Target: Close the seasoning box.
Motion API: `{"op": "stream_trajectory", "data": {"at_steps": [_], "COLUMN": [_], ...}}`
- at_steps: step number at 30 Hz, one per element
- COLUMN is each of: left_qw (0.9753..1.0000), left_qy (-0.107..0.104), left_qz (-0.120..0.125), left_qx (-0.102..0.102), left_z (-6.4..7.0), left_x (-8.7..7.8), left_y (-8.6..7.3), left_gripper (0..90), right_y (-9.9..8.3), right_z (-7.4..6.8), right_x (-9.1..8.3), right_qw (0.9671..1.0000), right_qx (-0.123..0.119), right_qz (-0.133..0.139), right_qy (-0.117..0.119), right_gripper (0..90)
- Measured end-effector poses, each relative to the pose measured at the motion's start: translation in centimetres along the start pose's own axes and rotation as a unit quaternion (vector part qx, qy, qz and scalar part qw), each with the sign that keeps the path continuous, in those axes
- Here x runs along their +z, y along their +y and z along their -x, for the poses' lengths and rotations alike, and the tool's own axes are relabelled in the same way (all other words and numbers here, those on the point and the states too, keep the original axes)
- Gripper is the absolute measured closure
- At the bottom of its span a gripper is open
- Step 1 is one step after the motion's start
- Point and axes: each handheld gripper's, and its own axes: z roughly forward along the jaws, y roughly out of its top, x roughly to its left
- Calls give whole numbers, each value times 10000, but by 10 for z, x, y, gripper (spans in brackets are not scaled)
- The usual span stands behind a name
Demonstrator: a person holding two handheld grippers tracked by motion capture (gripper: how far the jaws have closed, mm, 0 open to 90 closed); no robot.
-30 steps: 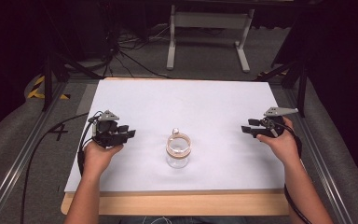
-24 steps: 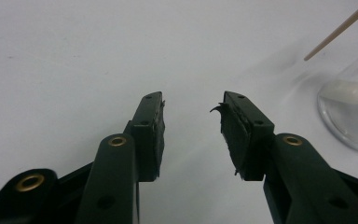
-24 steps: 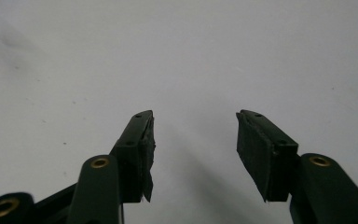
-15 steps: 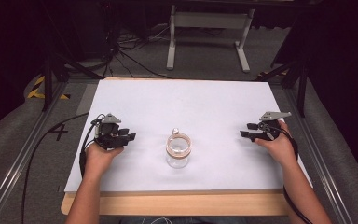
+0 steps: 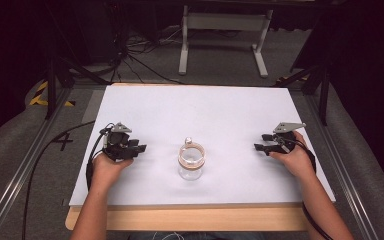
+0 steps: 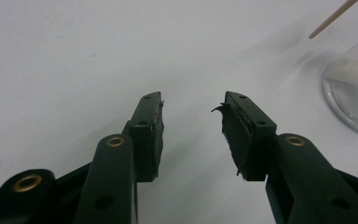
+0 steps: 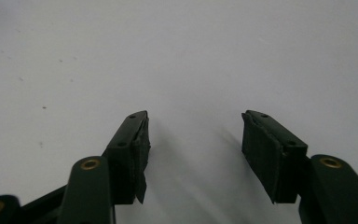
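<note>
Two hand-held grippers are out on the tabletop (image 5: pixel 195 110), one in each of the person's hands, and one glass jar (image 5: pixel 190 161) stands between them near the front edge. The tabletop is covered by a single white sheet, with a strip of bare wood showing along the front.

The left hand-held gripper (image 5: pixel 139 148) sits left of the jar, jaws pointing toward it, well apart from the glass. In the left gripper view its two black jaws stand spread with a clear gap and nothing between them (image 6: pixel 193 114); the jar's clear base (image 6: pixel 354 93) shows at the right edge, and one thin wooden stick (image 6: pixel 333 18) slants in at the top right corner.

The right hand-held gripper (image 5: pixel 259 143) rests right of the jar, also aimed inward, carrying one grey three-cornered plate on top. In the right gripper view its jaws gape wide over bare white sheet (image 7: pixel 196 123), holding nothing.

The jar wears a tan ring around its mouth, with one small white knob at the rim.
</note>
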Motion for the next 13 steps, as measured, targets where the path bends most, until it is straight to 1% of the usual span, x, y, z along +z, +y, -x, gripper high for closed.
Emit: {"op": "stream_trajectory", "data": {"at_steps": [2,3,4,5,7,9,10,12,13], "left_qw": [10000,10000,9999,10000,10000,10000,9999,9999,10000], "left_qy": [-4,-12,23,-4,-31,-47,-11,-12,-38], "left_qz": [-6,-39,-49,2,-24,-7,-64,-53,0], "left_qx": [-16,16,84,67,20,53,113,106,60], "left_z": [0,0,0,0,2,2,2,2,3], "left_x": [0,0,0,1,1,1,0,0,1], "left_y": [0,1,1,1,1,2,2,3,2], "left_gripper": [580,579,579,579,578,577,576,576,575], "right_y": [0,0,0,0,0,0,0,0,1], "right_z": [0,0,0,0,-1,-1,-1,-1,-1], "right_x": [0,0,0,0,0,0,1,0,0], "right_qw": [10000,10000,10000,10000,10000,10000,10000,10000,10000], "right_qx": [2,20,20,24,27,17,12,8,8], "right_qz": [1,-1,-1,-4,-7,1,3,-11,-22], "right_qy": [-1,1,1,3,6,9,5,2,12], "right_gripper": [411,406,406,406,405,405,404,404,403]}}
